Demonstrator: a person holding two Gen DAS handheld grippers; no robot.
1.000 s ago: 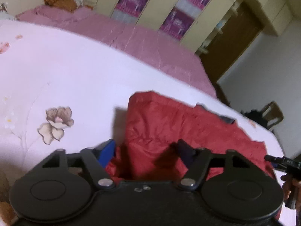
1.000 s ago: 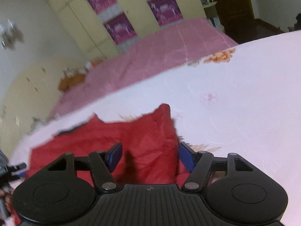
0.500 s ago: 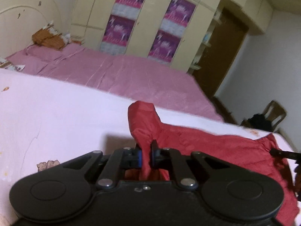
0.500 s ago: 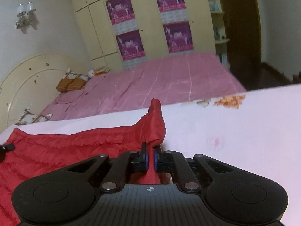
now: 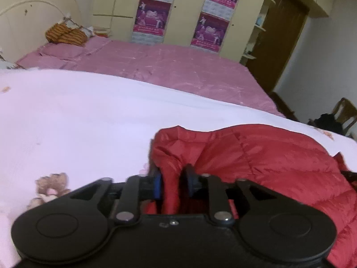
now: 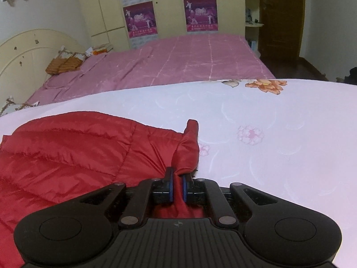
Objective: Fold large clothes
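A red quilted jacket (image 5: pixel 267 156) lies on a white flowered bed cover (image 5: pixel 78 111). My left gripper (image 5: pixel 173 183) is low over the jacket's left corner, with a fold of red fabric standing between its blue pads; the jaws stand a little apart around it. In the right wrist view the jacket (image 6: pixel 67 151) spreads to the left, and my right gripper (image 6: pixel 177 188) is shut on its right corner, which bunches up between the pads.
A second bed with a pink quilt (image 5: pixel 178 67) lies beyond, with an orange striped bundle (image 5: pixel 64 34) by its cream headboard. Cream wardrobes with purple posters (image 6: pixel 140 19) line the far wall. A brown door (image 5: pixel 283 44) and a chair (image 5: pixel 343 114) are at right.
Both grippers closed on the jacket's two corners, lifted them, then lowered and carried them forward. The left jaws now stand wider around the fabric than half a second ago.
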